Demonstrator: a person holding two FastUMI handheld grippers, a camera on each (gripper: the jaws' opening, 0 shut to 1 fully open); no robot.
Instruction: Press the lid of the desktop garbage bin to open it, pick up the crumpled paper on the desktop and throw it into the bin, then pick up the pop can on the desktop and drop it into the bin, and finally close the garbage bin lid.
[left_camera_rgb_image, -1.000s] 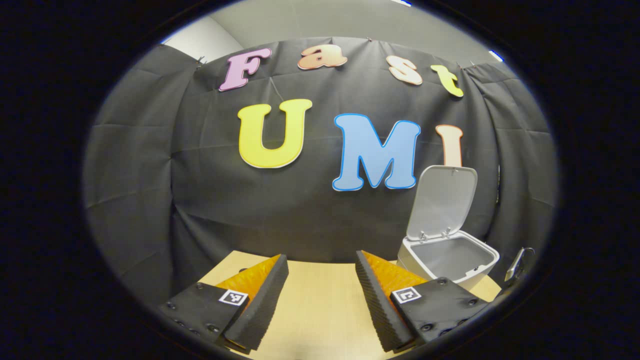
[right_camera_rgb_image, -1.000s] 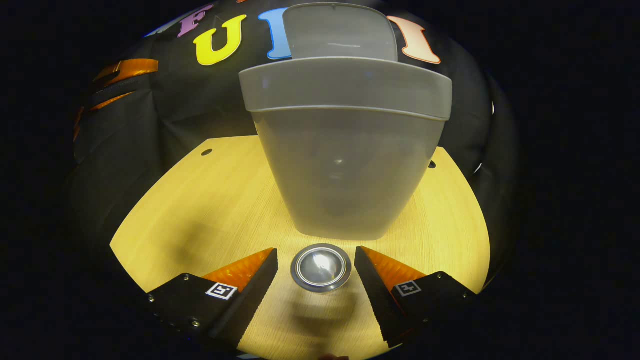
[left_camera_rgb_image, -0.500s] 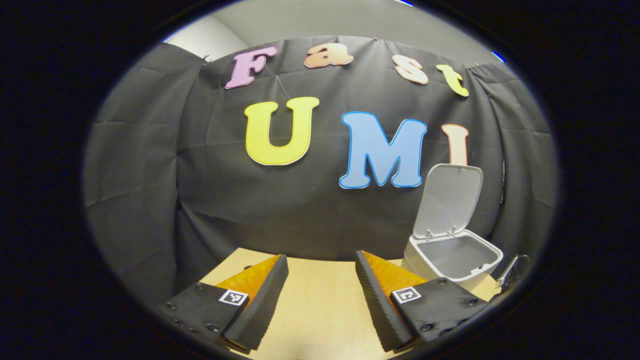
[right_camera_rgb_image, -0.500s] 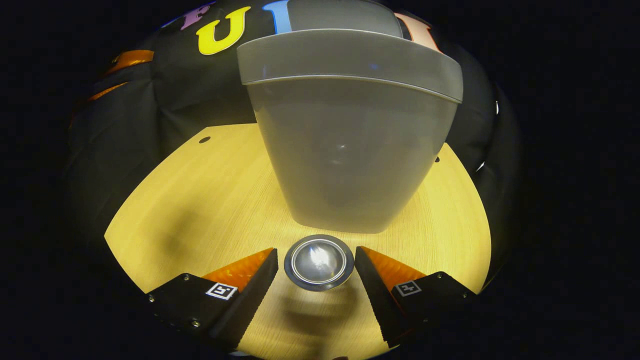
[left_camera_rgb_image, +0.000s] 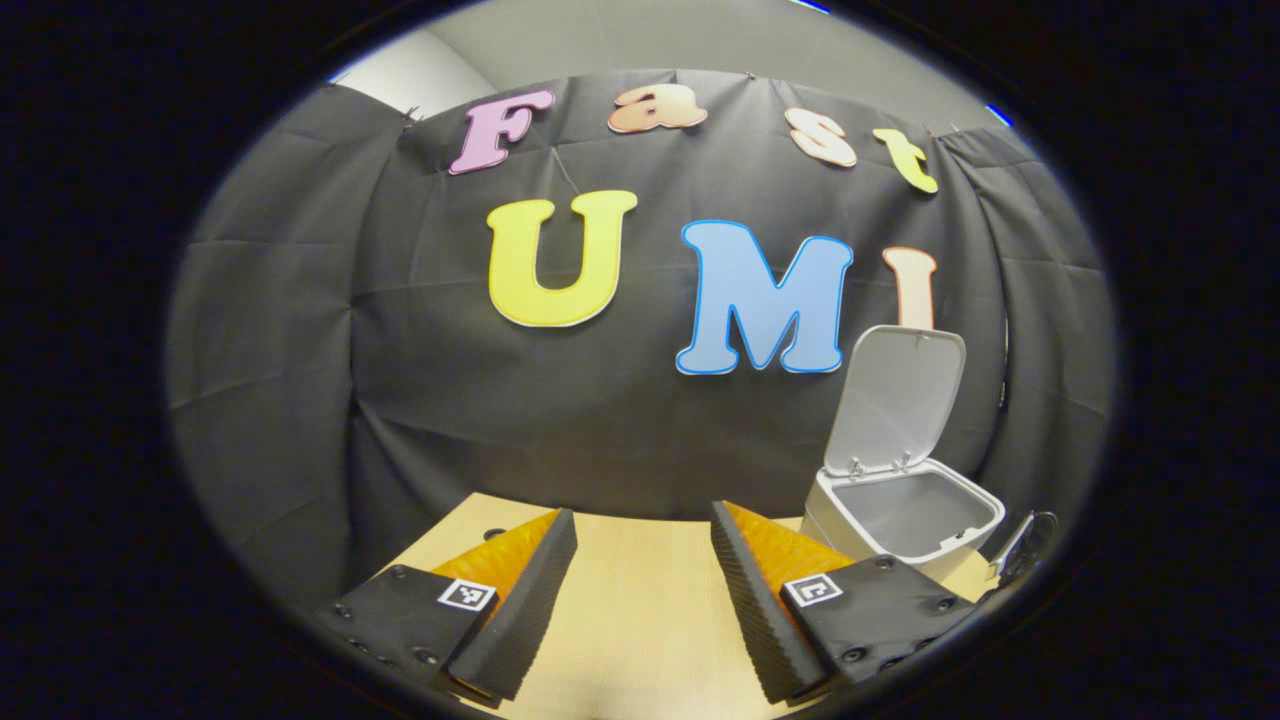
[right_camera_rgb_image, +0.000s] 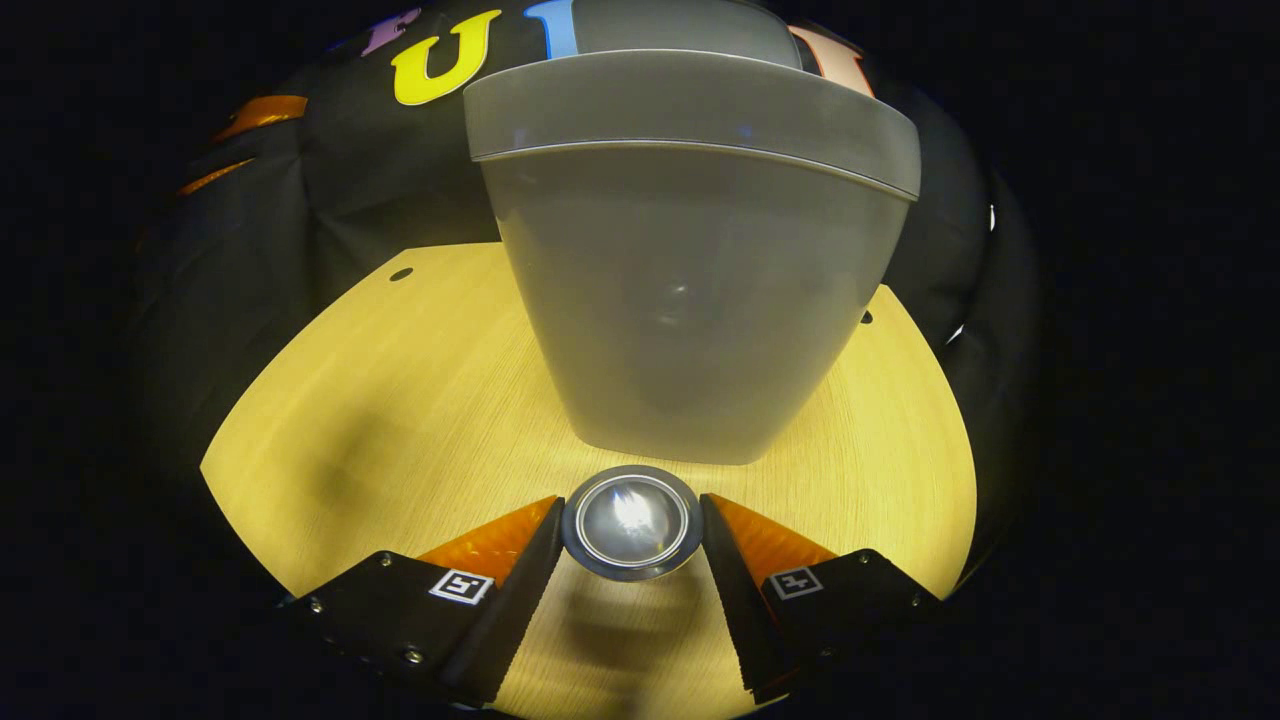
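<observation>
Both fingers of my right gripper (right_camera_rgb_image: 632, 525) sit against the pop can (right_camera_rgb_image: 632, 520); I judge them clamped on it. It stands on the bench (right_camera_rgb_image: 400, 400), the bin (right_camera_rgb_image: 690, 290) just beyond at 12 o'clock, lid (left_camera_rgb_image: 895, 400) up. Can step underway; next comes lifting over the rim. My left gripper (left_camera_rgb_image: 640, 590) hangs apart, empty.
</observation>
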